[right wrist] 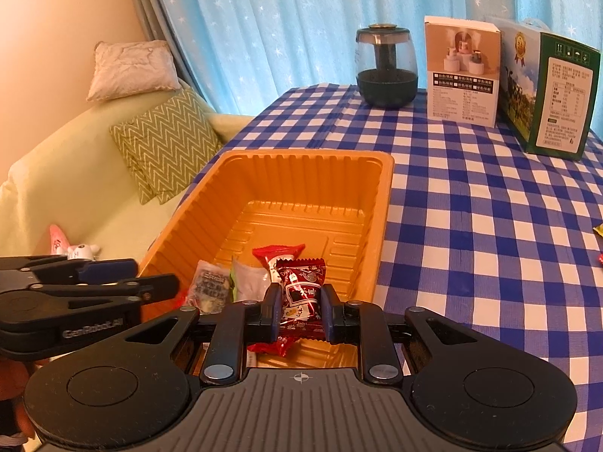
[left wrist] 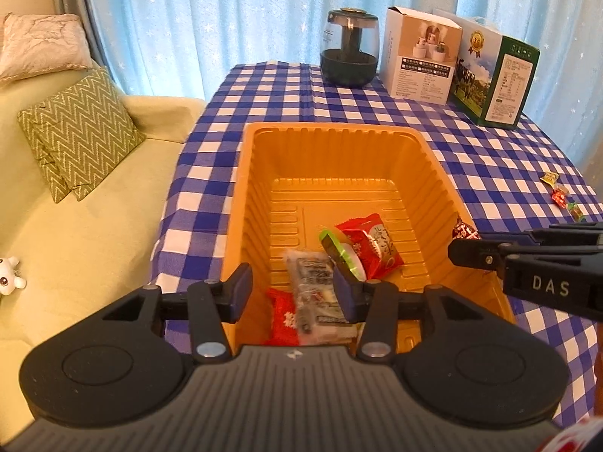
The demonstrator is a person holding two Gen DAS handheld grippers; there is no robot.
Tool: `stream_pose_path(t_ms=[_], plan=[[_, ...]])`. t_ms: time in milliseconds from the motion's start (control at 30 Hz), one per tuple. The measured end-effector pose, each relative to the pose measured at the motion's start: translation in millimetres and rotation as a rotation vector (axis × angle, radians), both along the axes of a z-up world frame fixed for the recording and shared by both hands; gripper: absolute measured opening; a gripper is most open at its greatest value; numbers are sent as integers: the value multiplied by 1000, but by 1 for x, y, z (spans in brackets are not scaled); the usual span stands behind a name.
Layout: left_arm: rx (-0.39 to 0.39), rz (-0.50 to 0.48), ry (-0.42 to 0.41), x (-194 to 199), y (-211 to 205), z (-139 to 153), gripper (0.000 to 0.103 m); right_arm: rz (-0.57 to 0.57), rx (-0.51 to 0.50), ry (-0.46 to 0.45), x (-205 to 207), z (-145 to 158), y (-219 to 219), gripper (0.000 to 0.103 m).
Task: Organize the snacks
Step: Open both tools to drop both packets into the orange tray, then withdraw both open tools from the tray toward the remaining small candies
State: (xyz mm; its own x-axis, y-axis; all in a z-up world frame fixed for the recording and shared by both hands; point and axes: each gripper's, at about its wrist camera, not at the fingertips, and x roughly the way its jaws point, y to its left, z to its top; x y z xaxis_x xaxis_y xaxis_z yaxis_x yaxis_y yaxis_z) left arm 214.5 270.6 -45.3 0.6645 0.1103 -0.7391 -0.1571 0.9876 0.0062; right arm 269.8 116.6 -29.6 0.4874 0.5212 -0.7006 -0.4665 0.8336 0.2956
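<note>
Tray (right wrist: 380, 203): orange, on checked cloth (right wrist: 471, 226), holding several wrapped snacks.
Red candy (right wrist: 303, 293): pinched upright in right gripper (right wrist: 301, 314), over the tray's near end.
Clear packet (left wrist: 316, 293): lying in tray, between the parted jaws of left gripper (left wrist: 294, 293); pads not pressing it.
Loose sweets (left wrist: 561, 196): on cloth, right of tray.

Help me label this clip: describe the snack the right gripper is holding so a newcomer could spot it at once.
Start at the orange tray on the blue checked tablecloth. At the tray's near end, the right gripper is shut on a dark red candy packet held above the other snacks. Unlike the clear-wrapped snack lying loose in the tray beside it, it stands upright between the fingers, with zigzag-cut ends.
</note>
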Motion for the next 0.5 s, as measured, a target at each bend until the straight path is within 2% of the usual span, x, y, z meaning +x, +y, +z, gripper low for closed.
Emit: stream_pose_path(t_ms=[267, 400, 433, 500], plan=[[-18, 33, -23, -18, 6, 9, 44, -9, 23, 12, 1, 2, 0, 22], [-23, 45, -30, -23, 7, 11, 45, -18, 92, 30, 4, 3, -4, 25], [-22, 47, -31, -24, 7, 12, 45, -22, 100, 39, 5, 2, -6, 41], [-23, 49, -35, -27, 6, 13, 46, -37, 121, 40, 4, 4, -11, 62]])
